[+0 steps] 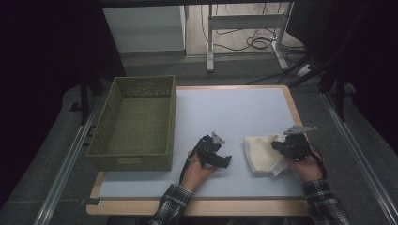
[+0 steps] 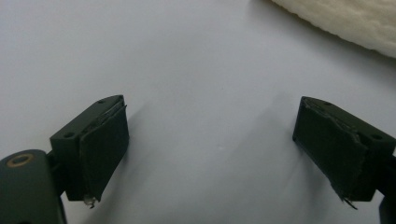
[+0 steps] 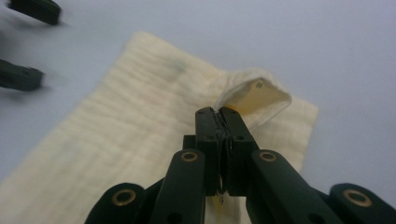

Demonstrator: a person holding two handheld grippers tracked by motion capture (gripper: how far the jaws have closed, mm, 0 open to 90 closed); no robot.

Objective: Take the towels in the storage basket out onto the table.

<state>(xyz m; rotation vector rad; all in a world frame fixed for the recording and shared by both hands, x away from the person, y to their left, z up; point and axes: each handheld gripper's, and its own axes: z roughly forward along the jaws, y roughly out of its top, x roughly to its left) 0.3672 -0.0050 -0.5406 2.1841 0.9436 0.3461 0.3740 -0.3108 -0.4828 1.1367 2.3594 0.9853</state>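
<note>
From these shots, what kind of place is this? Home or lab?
Most likely a lab or recording workstation, not a home: a bare table fenced by dark curtains, loose cables on the floor behind, and a staged setup of one green basket and a cream cloth.

My work surface is a table [image 1: 290, 101] with a pale grey-white top and a light wood edge. Beyond the table's far edge, the floor [image 1: 244, 40] is light and carries black cables [image 1: 256, 43]. A white metal desk frame [image 1: 244, 21] stands on that floor, behind the table. A white cabinet [image 1: 143, 28] sits behind the table's far left corner. Metal rails [image 1: 65, 161] run along both flanks of the table. Lighting is dim; both sides of the room fall into darkness.
</note>
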